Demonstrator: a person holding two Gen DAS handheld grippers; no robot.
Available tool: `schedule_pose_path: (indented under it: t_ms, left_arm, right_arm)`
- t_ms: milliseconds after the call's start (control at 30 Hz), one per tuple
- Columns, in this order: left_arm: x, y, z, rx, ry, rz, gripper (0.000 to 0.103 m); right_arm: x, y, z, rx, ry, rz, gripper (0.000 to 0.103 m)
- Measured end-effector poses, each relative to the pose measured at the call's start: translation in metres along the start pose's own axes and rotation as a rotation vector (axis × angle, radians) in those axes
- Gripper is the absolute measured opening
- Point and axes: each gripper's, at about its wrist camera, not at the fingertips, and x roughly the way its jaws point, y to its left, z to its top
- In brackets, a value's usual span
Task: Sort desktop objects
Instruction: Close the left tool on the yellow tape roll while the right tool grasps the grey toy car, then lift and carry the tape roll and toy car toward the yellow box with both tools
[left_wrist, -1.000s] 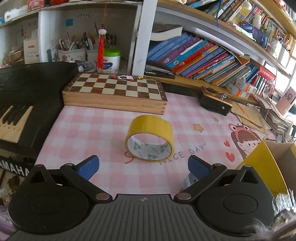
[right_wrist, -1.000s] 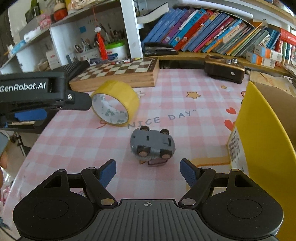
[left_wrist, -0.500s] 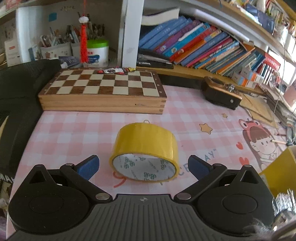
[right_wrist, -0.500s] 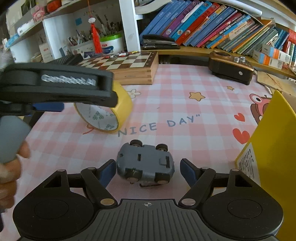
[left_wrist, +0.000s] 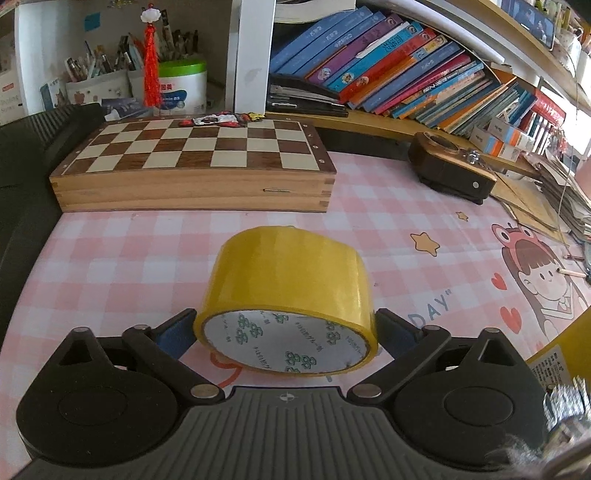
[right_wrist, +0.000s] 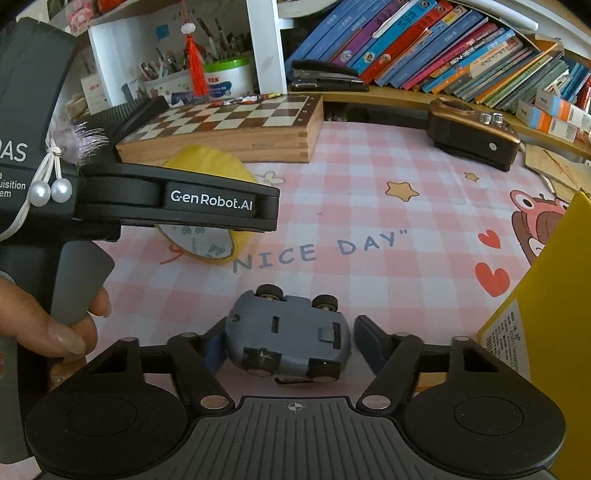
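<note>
A yellow tape roll stands on its edge on the pink checked mat. My left gripper is open, one finger on each side of the roll, close to its rim. The roll also shows in the right wrist view, partly hidden behind the left gripper's body. A grey toy car lies upside down with its wheels up. My right gripper is open around the car; its left finger is close to or touching the car, its right finger stands a little apart.
A wooden chessboard box lies behind the roll. A dark brown case sits at the back right. A yellow cardboard box stands at the right. A black keyboard lies along the left edge. Bookshelves stand behind.
Both grippers have moved forward. The tape roll now sits between the left fingers and the toy car between the right fingers. Both stay open.
</note>
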Motion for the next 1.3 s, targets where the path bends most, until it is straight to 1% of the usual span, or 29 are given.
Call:
schedule_pose_path:
  t_ms: [33,67,233,367,567,800,967,1100,1300]
  left_arm:
    - [0.001,0.000,0.000,0.000,0.002,-0.003,0.096]
    - [0.001,0.000,0.000,-0.002,0.001,-0.001,0.091]
    - [-0.002,0.000,-0.001,-0.019,0.003,-0.002,0.090]
    - [-0.017,0.002,-0.001,-0.050,-0.027,-0.013,0.090]
    - [-0.048,0.001,0.001,-0.094,-0.074,-0.038,0.090]
    - [-0.090,0.002,-0.005,-0.132,-0.117,-0.068,0.090]
    - [-0.123,0.006,-0.014,-0.158,-0.146,-0.115,0.090]
    - [-0.151,0.009,-0.025,-0.167,-0.168,-0.132,0.090]
    - [-0.186,0.014,-0.042,-0.193,-0.180,-0.154,0.090]
  right_arm:
    - [0.000,0.000,0.000,-0.003,-0.001,0.005,0.063]
    - [-0.001,0.001,0.000,-0.009,-0.001,0.004,0.063]
    - [-0.005,-0.001,-0.001,-0.008,-0.008,0.006,0.064]
    - [-0.015,-0.003,0.000,-0.015,-0.039,0.013,0.064]
    - [-0.033,-0.004,0.000,-0.030,-0.070,0.030,0.064]
    - [-0.060,-0.003,-0.003,-0.046,-0.112,0.038,0.064]
    - [-0.082,-0.005,-0.005,-0.050,-0.134,0.057,0.064]
    - [-0.099,-0.006,-0.008,-0.062,-0.154,0.064,0.064]
    - [-0.128,-0.006,-0.018,-0.059,-0.176,0.062,0.064]
